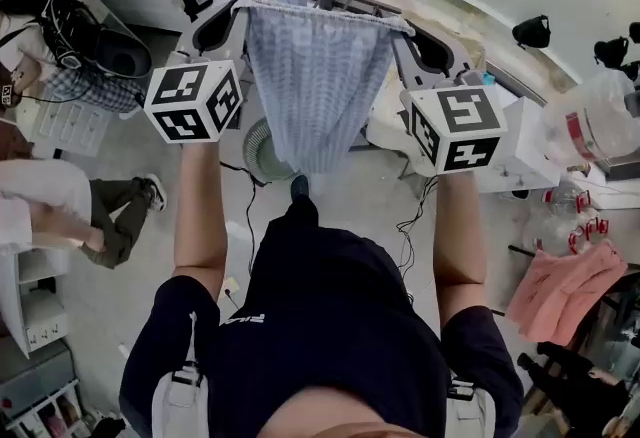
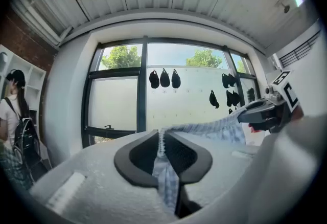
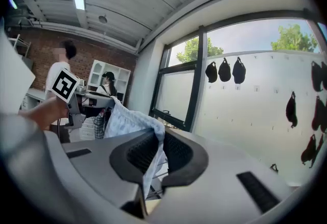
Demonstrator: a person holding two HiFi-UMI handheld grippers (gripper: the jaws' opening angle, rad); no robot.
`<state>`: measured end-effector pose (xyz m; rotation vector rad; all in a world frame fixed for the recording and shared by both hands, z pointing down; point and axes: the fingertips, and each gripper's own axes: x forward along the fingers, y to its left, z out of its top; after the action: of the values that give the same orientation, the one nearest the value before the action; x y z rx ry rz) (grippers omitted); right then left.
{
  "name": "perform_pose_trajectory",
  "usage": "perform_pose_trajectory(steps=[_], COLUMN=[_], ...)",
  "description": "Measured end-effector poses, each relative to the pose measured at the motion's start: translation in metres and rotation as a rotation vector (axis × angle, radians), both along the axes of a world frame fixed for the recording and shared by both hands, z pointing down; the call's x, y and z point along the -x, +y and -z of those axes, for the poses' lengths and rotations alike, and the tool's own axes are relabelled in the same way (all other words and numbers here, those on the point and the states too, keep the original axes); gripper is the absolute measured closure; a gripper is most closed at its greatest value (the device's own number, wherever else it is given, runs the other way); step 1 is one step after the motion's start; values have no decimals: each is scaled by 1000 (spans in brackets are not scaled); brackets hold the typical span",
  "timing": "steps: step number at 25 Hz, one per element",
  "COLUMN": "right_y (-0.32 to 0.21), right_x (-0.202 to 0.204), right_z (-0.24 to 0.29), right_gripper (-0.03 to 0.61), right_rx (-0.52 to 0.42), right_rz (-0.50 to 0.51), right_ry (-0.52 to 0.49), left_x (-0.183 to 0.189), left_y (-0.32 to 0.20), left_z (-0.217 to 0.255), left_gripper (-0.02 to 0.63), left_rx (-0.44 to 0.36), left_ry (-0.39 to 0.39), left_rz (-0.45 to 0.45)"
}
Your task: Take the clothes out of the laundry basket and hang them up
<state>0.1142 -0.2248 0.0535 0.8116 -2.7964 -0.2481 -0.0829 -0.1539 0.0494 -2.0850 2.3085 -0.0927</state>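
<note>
- My left tongs (image 2: 162,152) and right tongs (image 3: 155,152) pinch the blue checked garment (image 1: 315,86), stretched before the window (image 2: 115,100).
- Out of the basket, not hung yet.

Black cables (image 1: 412,218) trail across the grey floor (image 1: 345,211).

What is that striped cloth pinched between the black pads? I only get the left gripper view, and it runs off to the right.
Observer: A light blue checked garment. The head view shows it hanging down, spread flat like a banner.
Operator: How is the far end held?
Observer: The right gripper has its jaws shut on the other top corner, which is plain in its own view.
Operator: Any more laundry around?
Observer: A pink cloth lies at the far right of the head view.
</note>
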Motion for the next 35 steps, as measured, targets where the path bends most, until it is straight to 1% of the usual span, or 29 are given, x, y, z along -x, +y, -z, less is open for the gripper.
perform_pose_trajectory(steps=[4, 6, 8, 10, 12, 16, 19, 20, 23, 26, 28, 30, 35], right_y=[-59, -89, -118, -147, -173, -223, -262, -276, -324, -370, -395, -420, -475], right_x=[21, 36, 50, 54, 57, 69, 72, 72, 75, 79, 80, 79, 77], right_z=[29, 42, 51, 57, 60, 61, 48, 41, 2, -57, -102, -148, -256], right_gripper=[548, 548, 548, 548, 548, 548, 548, 548, 546, 547, 546, 546, 546], right_rx=[-34, -43, -54, -60, -40, -6, 19, 20, 20, 99, 164, 224, 368], right_rz=[-101, -138, -169, -220, -261, -297, -320, -330, -364, -359, -337, -325, -297], right_ry=[-8, -7, 1, 12, 10, 26, 46, 63, 148, 201, 236, 269, 298], left_x=[25, 40, 55, 62, 67, 81, 85, 86, 89, 91, 92, 91, 84], left_y=[-68, -98, -126, -156, -187, -242, -286, -302, -351, -395, -422, -449, -504], left_z=[34, 49, 61, 68, 73, 73, 59, 51, 11, -44, -88, -137, -256], left_gripper=[571, 571, 571, 571, 571, 570, 571, 571, 569, 571, 571, 571, 570], left_rx=[-18, -28, -34, -37, -31, -3, 40, 63, 159, 267, 344, 425, 591], left_ry=[-28, -41, -39, -33, -26, -9, 6, -1, -76, -85, -78, -47, 10], left_rz=[-109, -146, -176, -229, -279, -312, -320, -317, -285, -255, -229, -213, -193])
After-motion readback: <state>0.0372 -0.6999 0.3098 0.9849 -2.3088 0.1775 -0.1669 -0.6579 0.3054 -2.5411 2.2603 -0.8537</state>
